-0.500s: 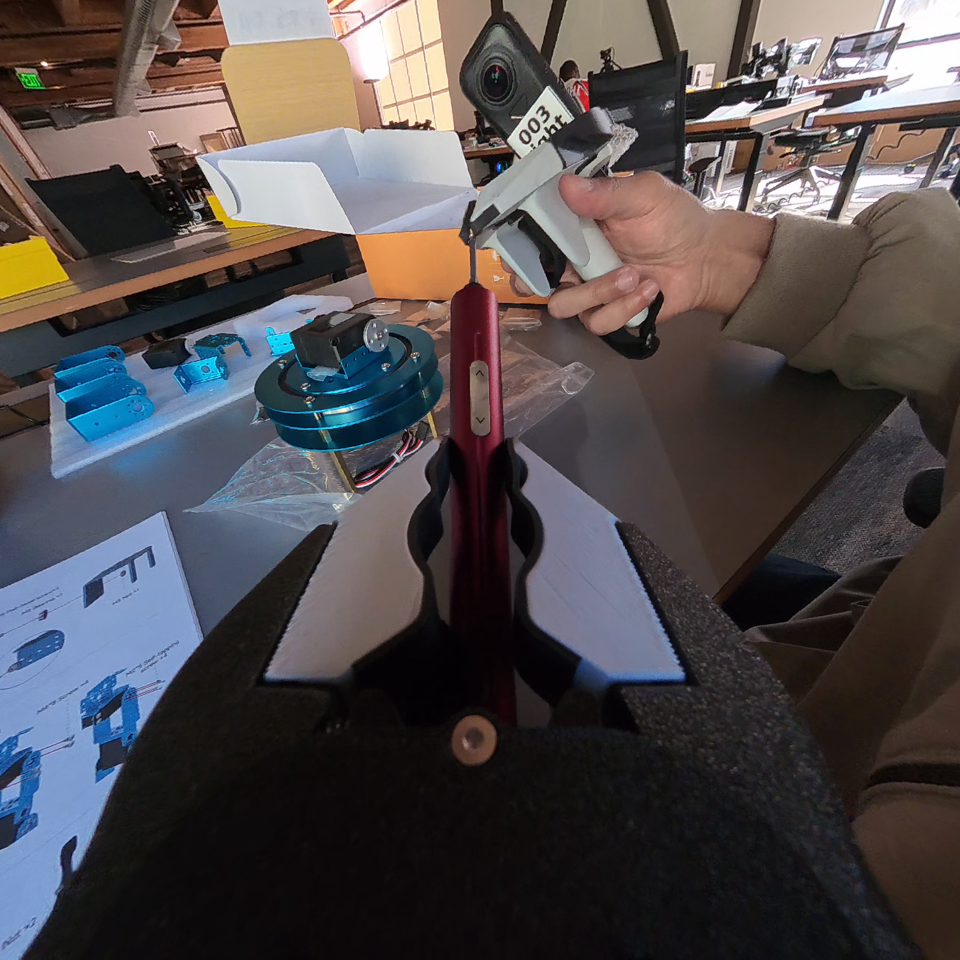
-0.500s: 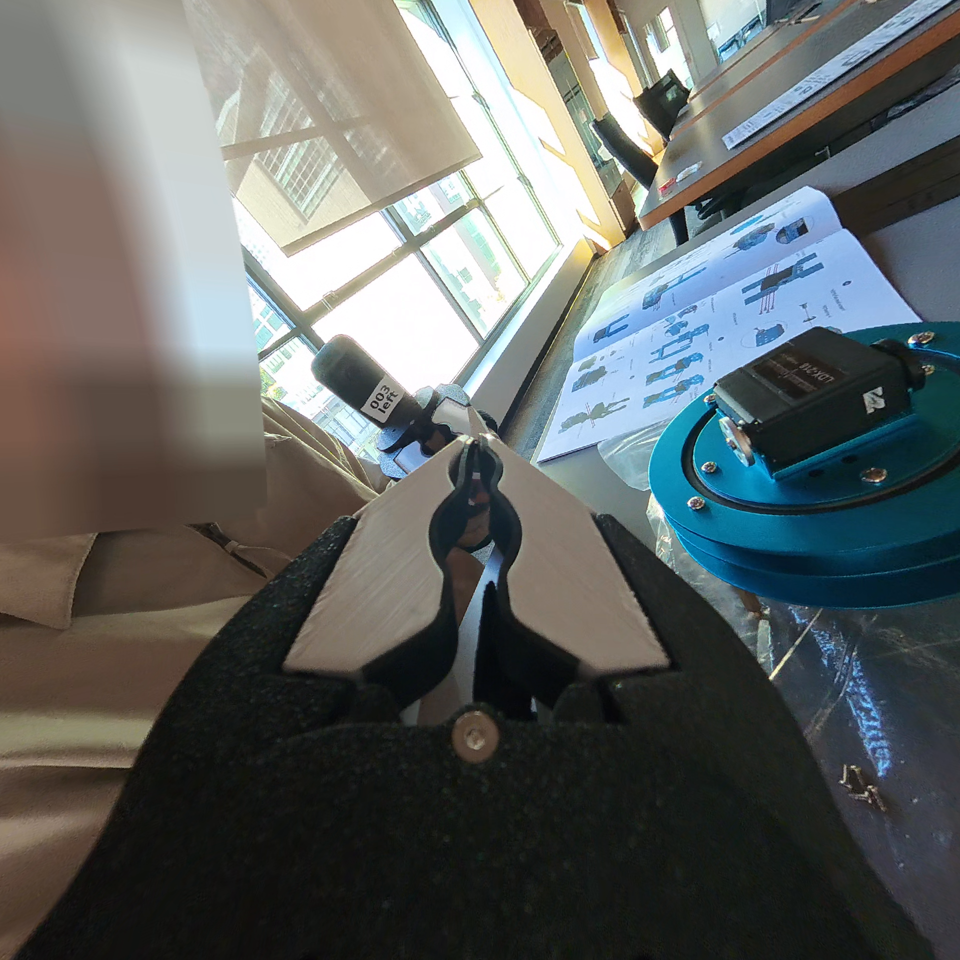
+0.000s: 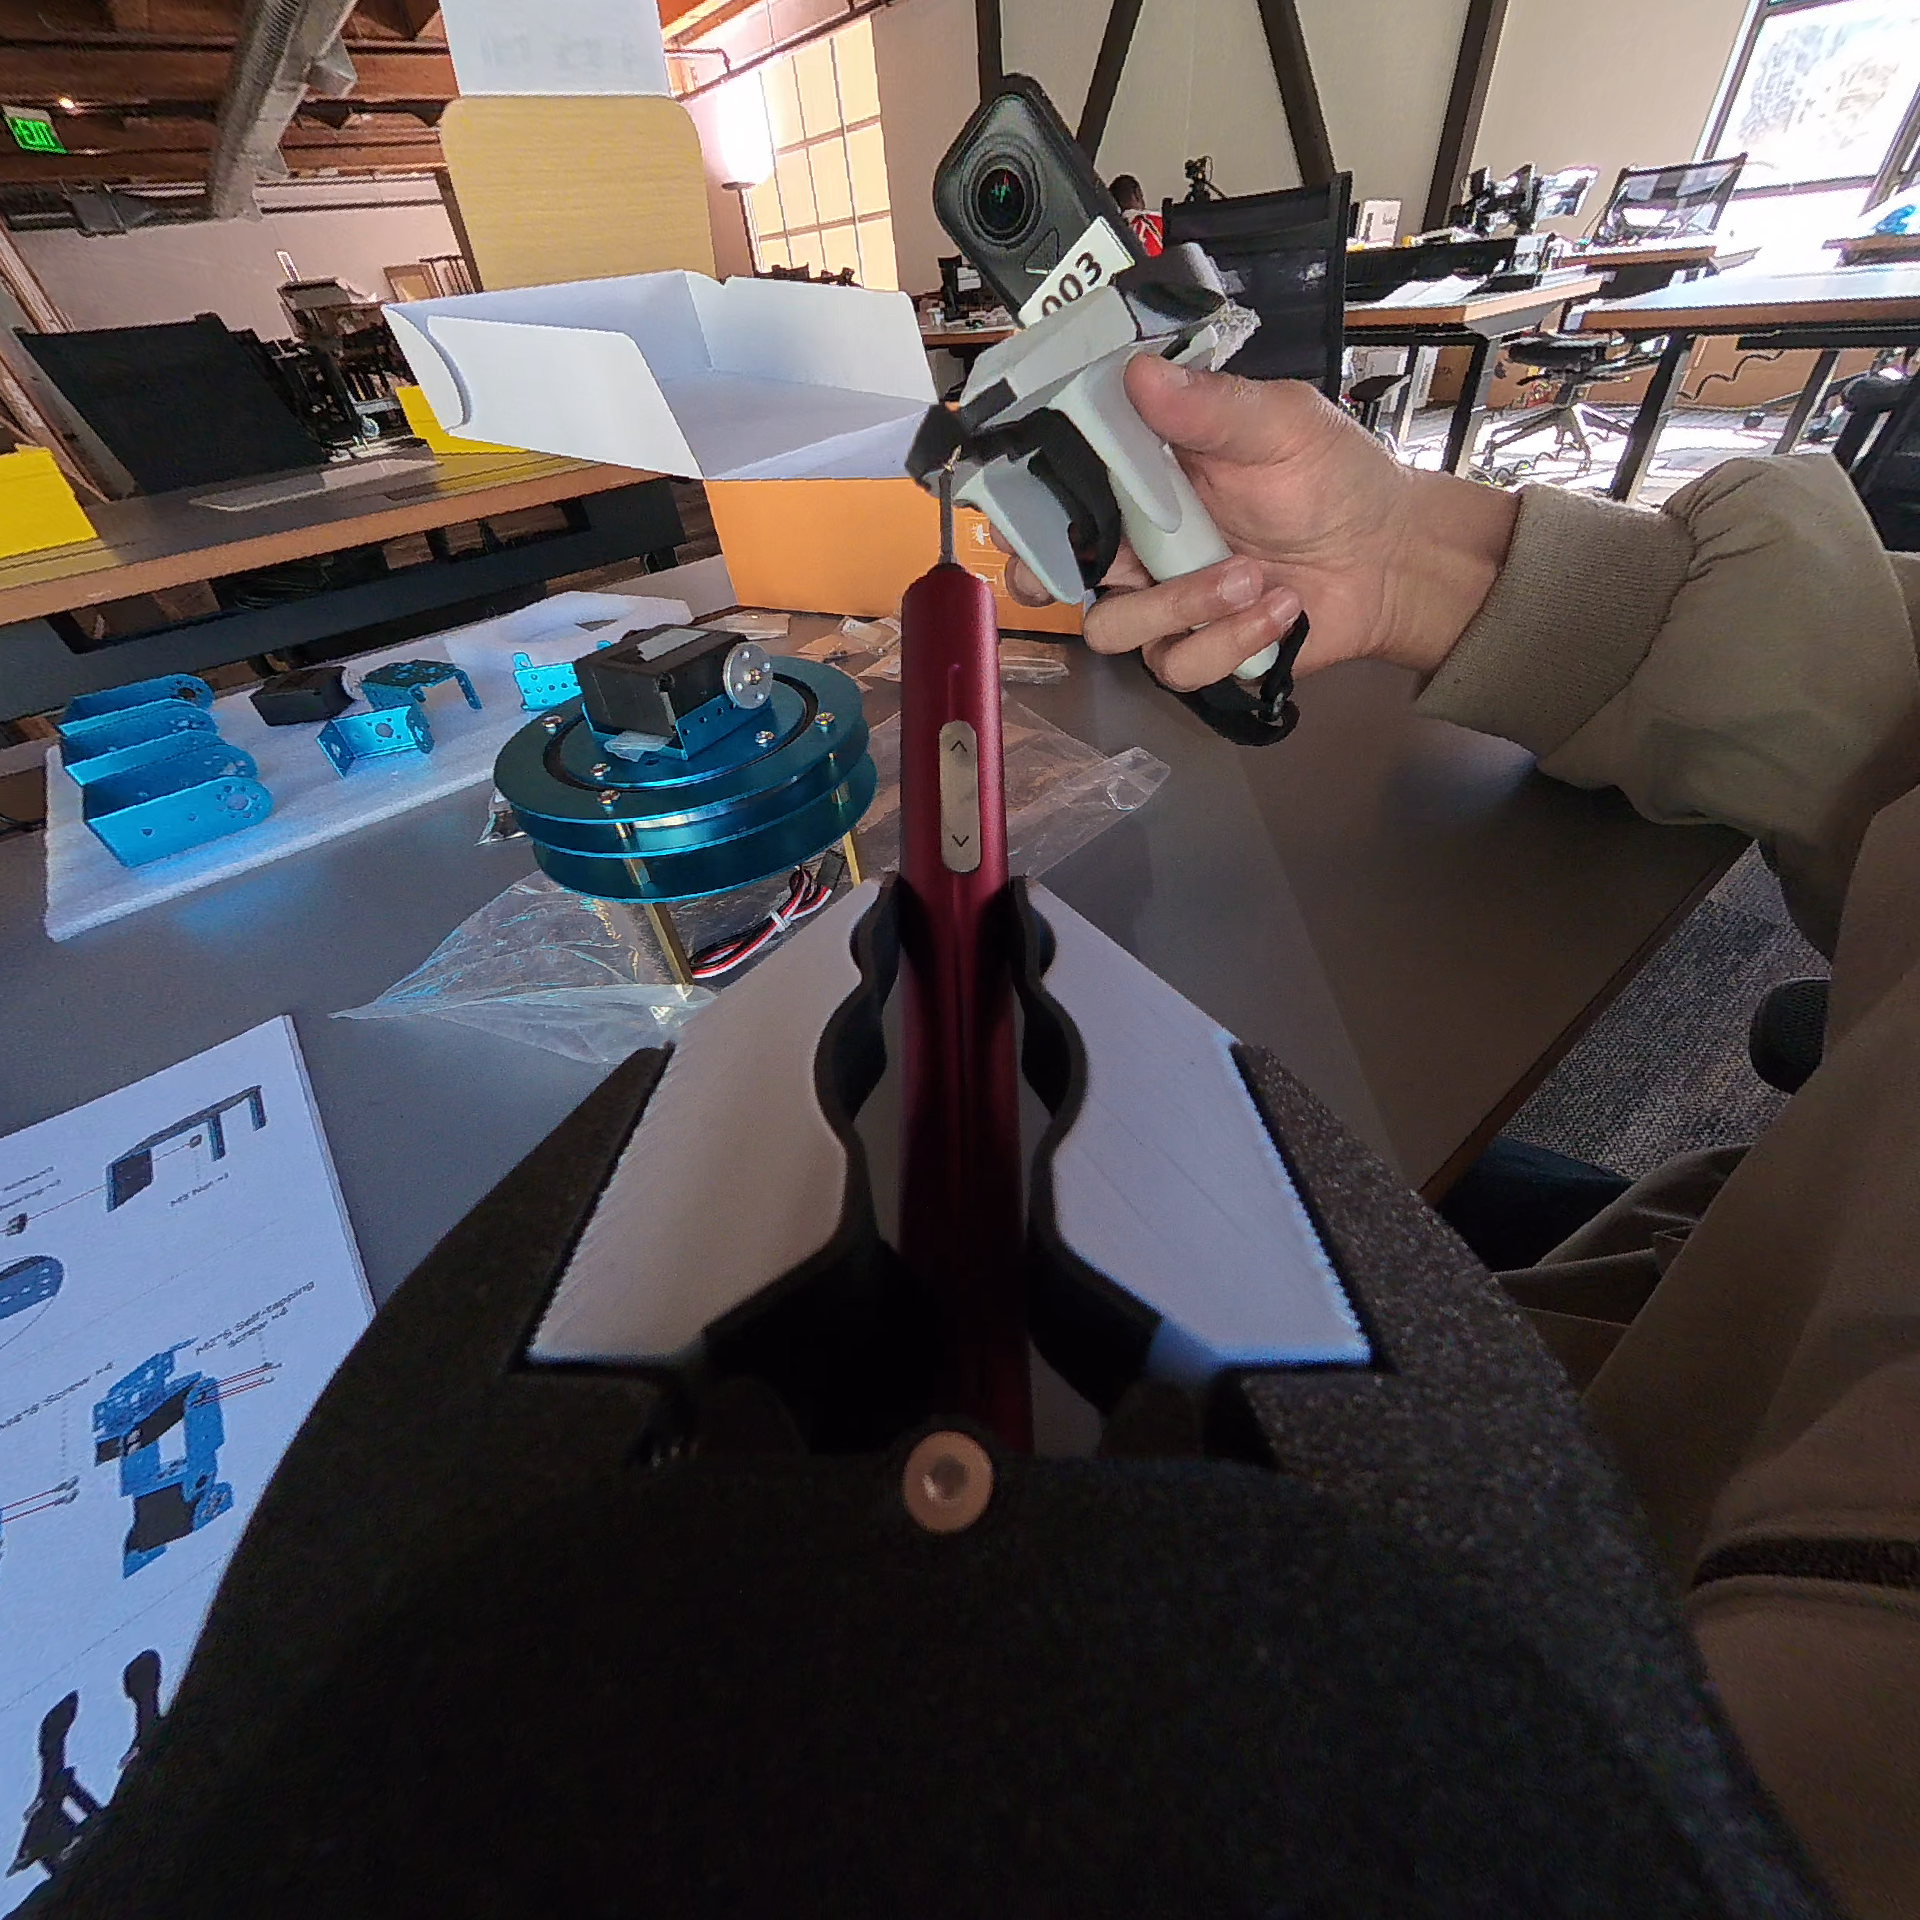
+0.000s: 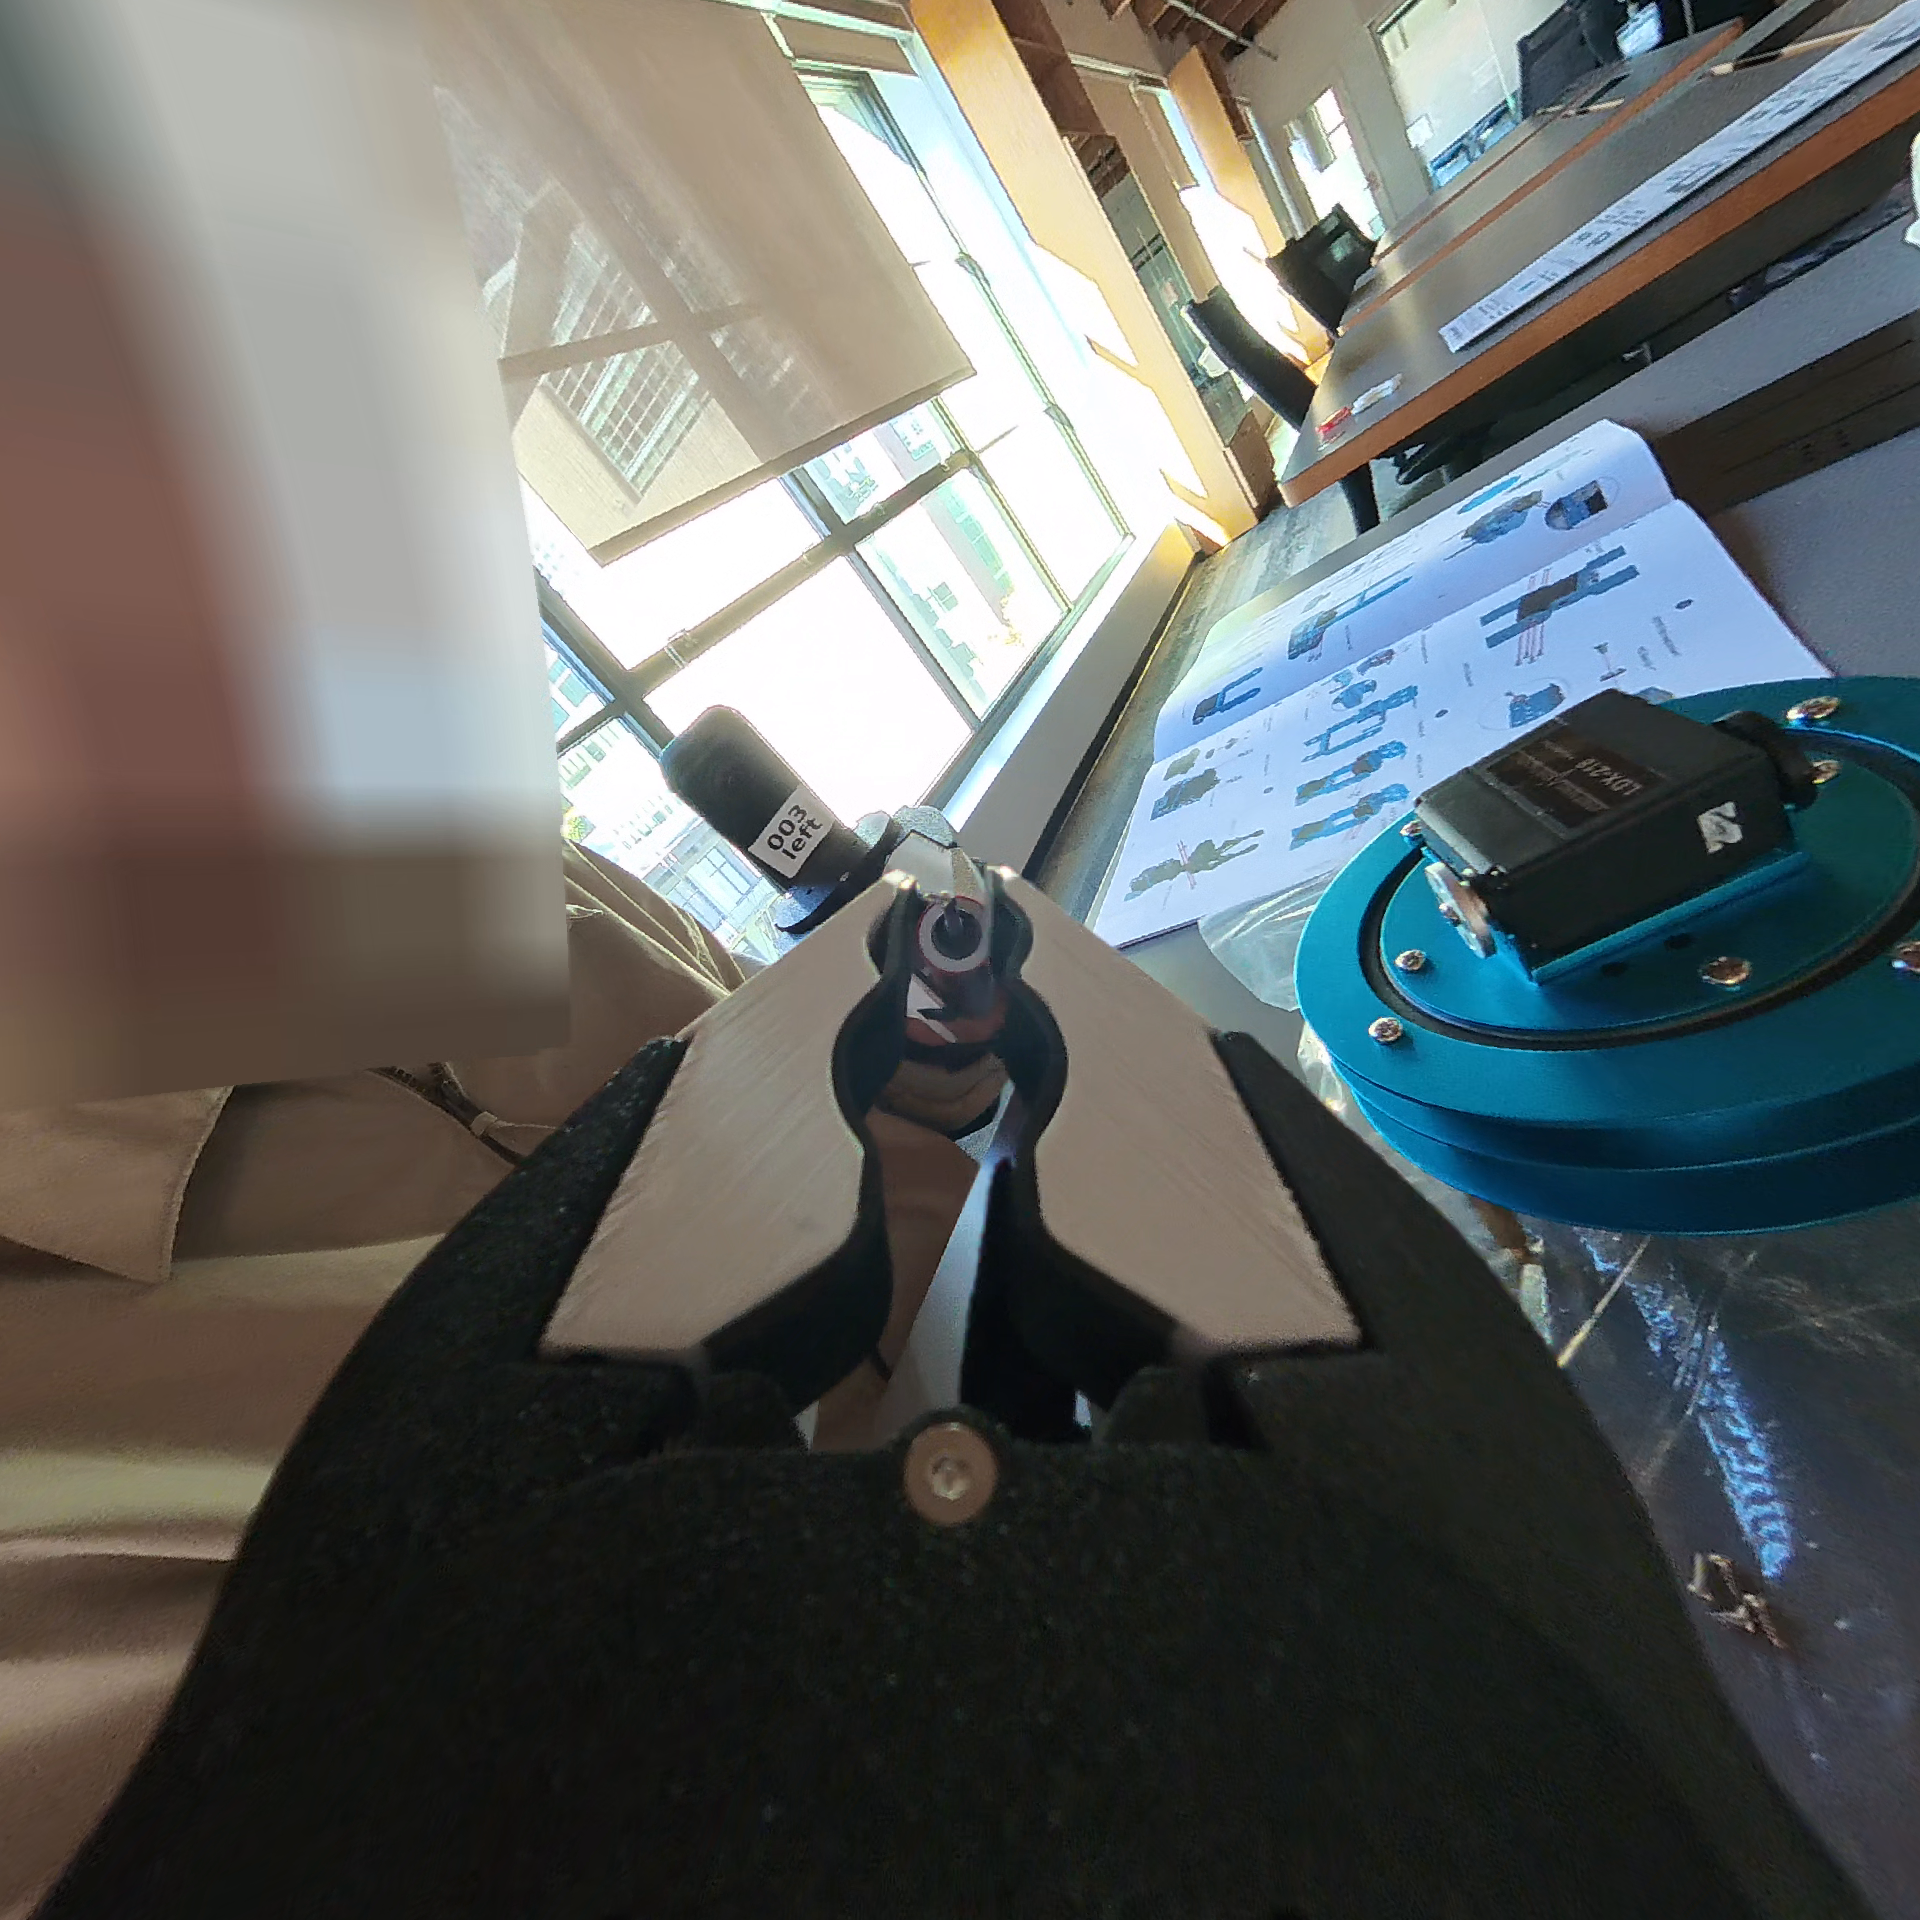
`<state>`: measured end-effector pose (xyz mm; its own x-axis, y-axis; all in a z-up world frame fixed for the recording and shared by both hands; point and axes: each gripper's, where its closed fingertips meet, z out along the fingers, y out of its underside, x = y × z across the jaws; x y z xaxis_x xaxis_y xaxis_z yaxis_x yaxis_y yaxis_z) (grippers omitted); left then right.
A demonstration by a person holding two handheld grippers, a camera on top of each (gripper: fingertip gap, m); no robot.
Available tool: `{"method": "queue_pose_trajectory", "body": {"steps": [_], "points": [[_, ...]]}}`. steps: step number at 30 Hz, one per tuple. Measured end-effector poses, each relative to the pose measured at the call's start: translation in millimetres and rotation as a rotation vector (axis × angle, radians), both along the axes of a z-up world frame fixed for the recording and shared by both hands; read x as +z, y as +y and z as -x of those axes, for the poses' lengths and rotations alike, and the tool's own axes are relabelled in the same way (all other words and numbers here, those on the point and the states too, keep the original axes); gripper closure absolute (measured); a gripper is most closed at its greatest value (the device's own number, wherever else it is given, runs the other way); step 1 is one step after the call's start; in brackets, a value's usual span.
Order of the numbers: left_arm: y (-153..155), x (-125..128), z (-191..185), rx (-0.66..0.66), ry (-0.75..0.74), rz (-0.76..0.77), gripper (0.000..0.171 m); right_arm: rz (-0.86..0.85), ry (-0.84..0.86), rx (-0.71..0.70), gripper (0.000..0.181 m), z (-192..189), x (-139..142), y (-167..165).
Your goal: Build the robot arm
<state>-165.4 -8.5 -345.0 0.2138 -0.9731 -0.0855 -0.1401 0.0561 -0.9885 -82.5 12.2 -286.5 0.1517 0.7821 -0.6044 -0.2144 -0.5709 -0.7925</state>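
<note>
The grey table [image 3: 1299, 883] carries a white foam sheet [image 3: 312, 821] of blue brackets [image 3: 166, 790] at 10 o'clock from the left gripper, and an open manual [image 3: 135, 1351] at 8 o'clock. A teal round base [image 3: 686, 821] with a black servo [image 3: 655, 686] on top stands at 11 o'clock, on a clear bag [image 3: 540, 966]. Behind it sits an orange box [image 3: 831, 540] with white flaps.

The left gripper [image 3: 951, 914] is clenched on a red screwdriver [image 3: 951, 748] that points to 12 o'clock. Its thin bit [image 3: 948, 530] meets the tips of the right gripper [image 3: 940, 457], held in a hand [image 3: 1278, 520]. In the right wrist view the right gripper [image 4: 951, 909] is closed about the bit end-on; whether it actually grips, I cannot tell. Loose screws [image 4: 1735, 1610] lie at 4 o'clock.
</note>
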Motion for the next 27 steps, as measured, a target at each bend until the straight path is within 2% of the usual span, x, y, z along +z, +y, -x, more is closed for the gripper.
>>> {"method": "queue_pose_trajectory", "body": {"steps": [3, 7, 9, 12, 14, 17, 20, 23, 27], "points": [[1.4, 1.5, 0.8, -0.002, -0.020, 0.031, 0.152, -0.023, -0.027, -0.048, 0.163, -3.5, 0.1, 3.3], [6.9, 4.2, 3.1, 0.015, -0.056, 0.090, 0.152, -0.130, -0.132, -0.181, 0.156, 2.5, 1.7, 3.0], [9.4, 5.4, 4.8, 0.035, -0.074, 0.122, 0.152, -0.152, -0.125, -0.257, 0.152, 9.4, 3.5, 2.1], [11.5, 7.3, 6.8, 0.078, -0.117, 0.196, 0.152, -0.027, -0.116, -0.292, 0.133, 38.0, -15.0, -0.9], [8.6, 7.4, 5.6, 0.093, -0.134, 0.230, 0.152, 0.011, -0.084, -0.291, 0.129, 64.7, -22.2, -5.1], [2.6, 6.7, 1.8, 0.118, -0.132, 0.235, 0.152, 0.100, 0.000, -0.309, 0.133, 81.0, -24.7, -0.4], [-4.2, 5.9, -2.4, 0.126, -0.122, 0.238, 0.152, 0.149, 0.054, -0.301, 0.156, 80.2, -27.7, 1.3], [-9.3, 2.1, -4.9, 0.131, -0.102, 0.248, 0.152, 0.235, 0.115, -0.252, 0.163, 78.1, -33.2, -1.0], [-23.4, 1.8, -1.9, -0.007, -0.133, 0.448, 0.146, 0.337, 0.155, -0.120, 0.163, 78.3, -40.7, -9.6]]}}
